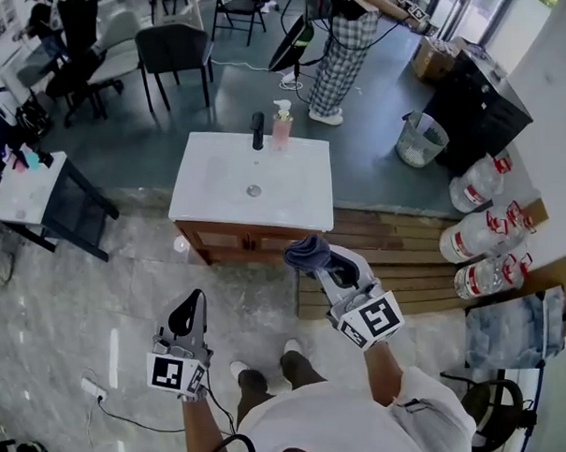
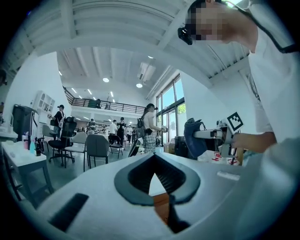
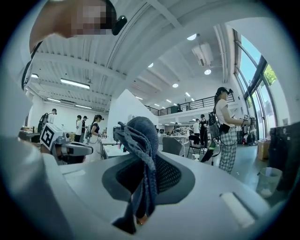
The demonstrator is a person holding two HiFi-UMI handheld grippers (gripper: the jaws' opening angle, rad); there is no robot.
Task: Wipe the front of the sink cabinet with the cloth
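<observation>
The sink cabinet has a white top (image 1: 216, 186) and a brown wooden front (image 1: 251, 240), and stands just ahead of me. My right gripper (image 1: 312, 258) is shut on a dark blue cloth (image 1: 307, 251), bunched at the jaw tips and held in the air close to the cabinet's right front corner. The same cloth (image 3: 140, 140) drapes over the jaws in the right gripper view. My left gripper (image 1: 186, 314) hangs lower left of the cabinet, shut and empty. In the left gripper view the cloth (image 2: 194, 137) shows at the right.
A black faucet (image 1: 257, 130) and a pink soap bottle (image 1: 281, 127) stand on the sink top. A slatted wooden platform (image 1: 411, 252) with water jugs (image 1: 480, 232) lies at the right. A small table (image 1: 24, 189) stands left, a wire bin (image 1: 420, 138) and a person (image 1: 337, 59) behind.
</observation>
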